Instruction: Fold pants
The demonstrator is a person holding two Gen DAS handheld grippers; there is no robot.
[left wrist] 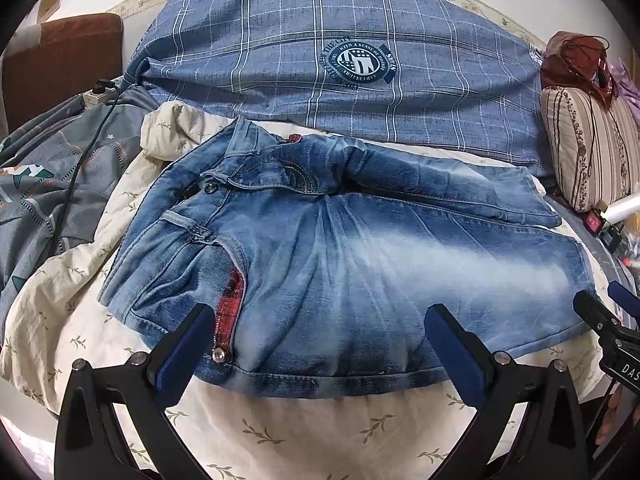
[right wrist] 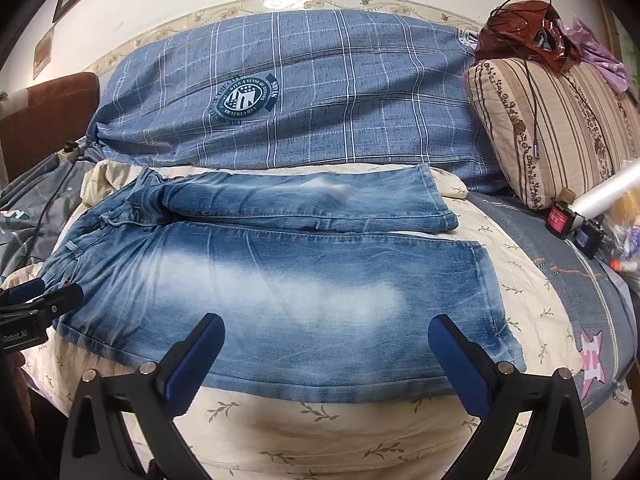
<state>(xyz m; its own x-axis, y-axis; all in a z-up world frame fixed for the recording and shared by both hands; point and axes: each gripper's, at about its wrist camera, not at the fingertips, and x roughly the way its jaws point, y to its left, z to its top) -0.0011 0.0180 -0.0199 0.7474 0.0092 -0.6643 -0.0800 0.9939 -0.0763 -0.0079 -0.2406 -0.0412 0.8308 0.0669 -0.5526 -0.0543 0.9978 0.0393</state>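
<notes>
Faded blue jeans (left wrist: 340,264) lie flat on a cream leaf-print quilt (left wrist: 320,432), waistband to the left, both legs running right. The far leg (right wrist: 312,200) lies beside the near leg (right wrist: 280,292). My left gripper (left wrist: 320,344) is open and empty, hovering over the near edge by the red-lined pocket (left wrist: 229,312). My right gripper (right wrist: 326,352) is open and empty, over the near leg's lower edge. Each gripper shows at the edge of the other's view: the right gripper (left wrist: 612,308), the left gripper (right wrist: 44,296).
A blue plaid pillow (left wrist: 340,64) lies behind the jeans. A striped cushion (right wrist: 560,128) with a brown bag (right wrist: 528,32) stands at the right. A grey blanket and a black cable (left wrist: 84,152) lie at the left. Small items (right wrist: 576,220) sit at the right edge.
</notes>
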